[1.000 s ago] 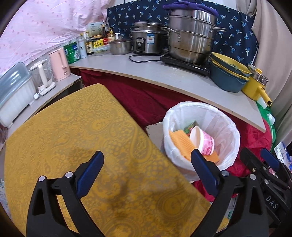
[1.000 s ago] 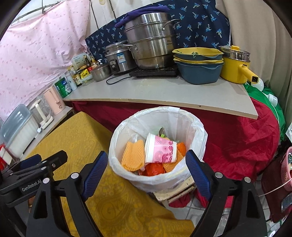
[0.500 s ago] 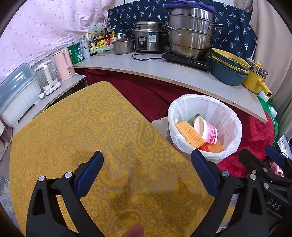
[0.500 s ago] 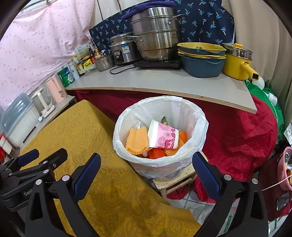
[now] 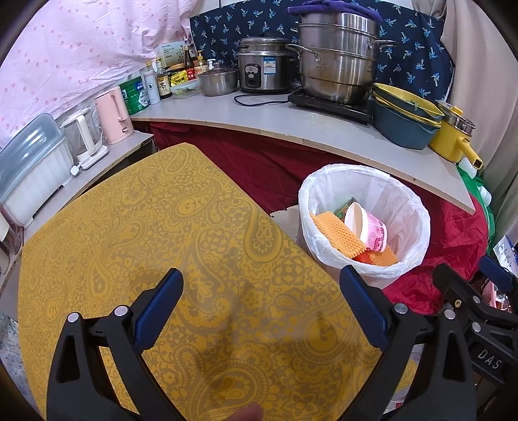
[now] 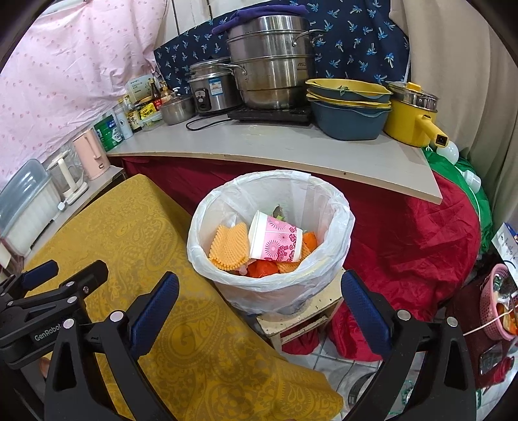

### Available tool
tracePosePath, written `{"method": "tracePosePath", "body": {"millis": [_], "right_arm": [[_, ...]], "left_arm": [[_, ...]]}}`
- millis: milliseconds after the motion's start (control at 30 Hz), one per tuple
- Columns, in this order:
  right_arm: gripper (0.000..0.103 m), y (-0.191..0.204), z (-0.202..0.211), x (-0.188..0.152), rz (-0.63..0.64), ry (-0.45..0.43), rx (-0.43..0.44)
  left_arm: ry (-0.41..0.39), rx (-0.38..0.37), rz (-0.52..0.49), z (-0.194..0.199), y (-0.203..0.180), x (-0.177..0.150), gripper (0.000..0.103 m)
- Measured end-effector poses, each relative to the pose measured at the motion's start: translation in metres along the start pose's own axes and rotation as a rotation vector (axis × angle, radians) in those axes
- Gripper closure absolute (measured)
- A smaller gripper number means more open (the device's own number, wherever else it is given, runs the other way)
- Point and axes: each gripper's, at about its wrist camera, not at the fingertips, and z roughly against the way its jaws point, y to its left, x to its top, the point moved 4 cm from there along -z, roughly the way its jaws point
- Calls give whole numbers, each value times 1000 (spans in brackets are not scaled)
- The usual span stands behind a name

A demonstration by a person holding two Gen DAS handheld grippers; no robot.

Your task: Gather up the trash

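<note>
A pale grey curved counter [image 6: 291, 145] skirted in crimson cloth [image 6: 404, 233] runs below a navy leaf-print fabric backdrop [image 6: 356, 29] and pink dotted hanging sheet [image 5: 71, 48]; white floor tiles [image 6: 327, 362] show beneath.

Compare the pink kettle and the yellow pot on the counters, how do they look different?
The pink kettle is tall and slim, while the yellow pot is squat and wide. The pink kettle stands on the lower side counter at the left; the yellow pot sits at the right end of the long counter. The yellow pot wears a steel-rimmed lid and a stubby straight handle; the pink kettle's handle runs down its side. Both stand upright.
</note>
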Motion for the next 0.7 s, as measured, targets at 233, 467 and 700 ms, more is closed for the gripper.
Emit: {"method": "tracePosePath", "body": {"millis": [233,467,700], "right_arm": [[6,2,3,-2,11,-1,-8],[6,2,4,-3,15,-1,-10],[6,5,2,-5,28,7,-9]], "left_arm": [[-10,6,-13,3,-2,0,10],[-4,15,-2,3,1,-2,10],[1,19,2,3,2,-2,10]]}}
